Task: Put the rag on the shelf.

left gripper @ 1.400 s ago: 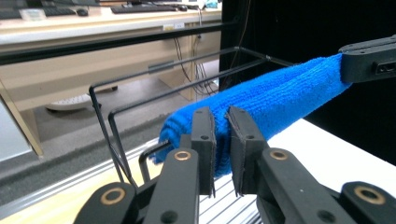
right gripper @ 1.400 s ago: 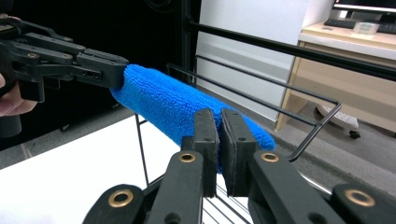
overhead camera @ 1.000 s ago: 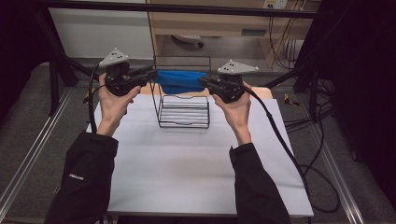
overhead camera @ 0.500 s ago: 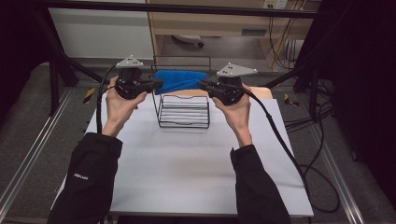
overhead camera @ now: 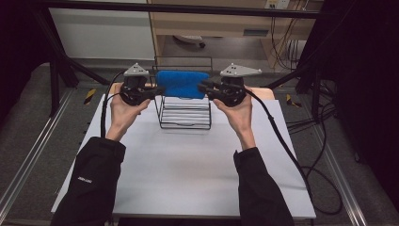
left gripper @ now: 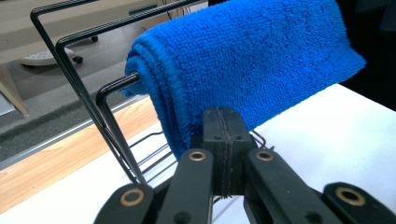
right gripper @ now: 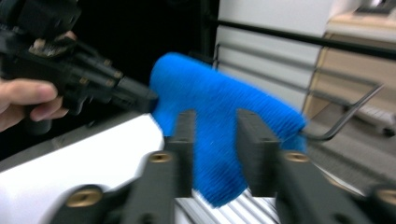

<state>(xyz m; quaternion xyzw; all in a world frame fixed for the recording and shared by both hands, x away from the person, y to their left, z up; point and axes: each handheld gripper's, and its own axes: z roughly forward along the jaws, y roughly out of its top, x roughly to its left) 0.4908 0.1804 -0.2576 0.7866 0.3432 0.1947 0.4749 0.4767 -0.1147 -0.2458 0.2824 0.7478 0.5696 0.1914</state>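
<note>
The blue towel [left gripper: 243, 60] is draped over the wire rack [left gripper: 79, 88]; left gripper [left gripper: 223, 140] jaws are pressed together, right gripper [right gripper: 214, 140] jaws have just been parting around its edge.

Left hand-held gripper [left gripper: 224, 140] jaws closed together below blue towel [left gripper: 243, 65] draped over wire rack [left gripper: 88, 100].

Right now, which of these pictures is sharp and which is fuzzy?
Left gripper view: crisp, the blue towel shows every loop of its pile. Right gripper view: smeared by motion, the jaws and wire rack soft-edged. High view: evenly lit white table, dark surroundings, no glare.
</note>
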